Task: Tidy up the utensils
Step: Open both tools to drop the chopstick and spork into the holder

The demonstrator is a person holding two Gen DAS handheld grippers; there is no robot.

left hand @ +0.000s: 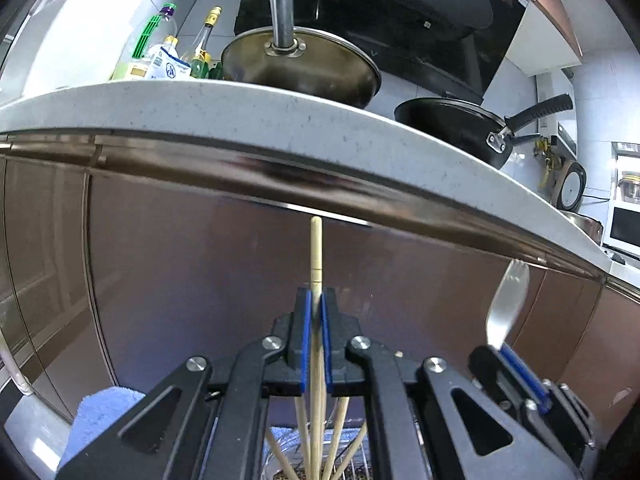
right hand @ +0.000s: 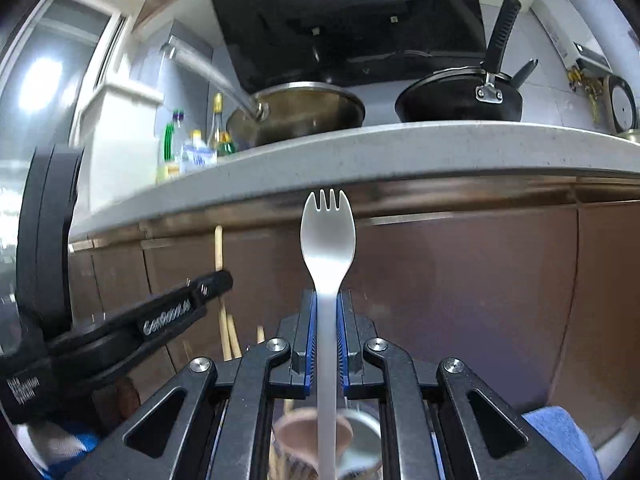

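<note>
Below the countertop (right hand: 360,148), only the right view shows the spork's (right hand: 328,236) tines.

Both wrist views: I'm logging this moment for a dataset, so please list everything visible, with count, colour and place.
chopstick: one, pale wood, upright between the left fingers
other chopsticks: several, pale wood, below the left gripper
spork: one, silver, upright in the right gripper
steel pan: one, silver, on the counter
black pan: one, on the counter, right of the steel pan
bottles: several, clear and green, at the counter's left end
counter: one, speckled white, above brown cabinet doors
cloth: blue, low in both views
left gripper: black, blue pads
right gripper: black, blue pads
</note>
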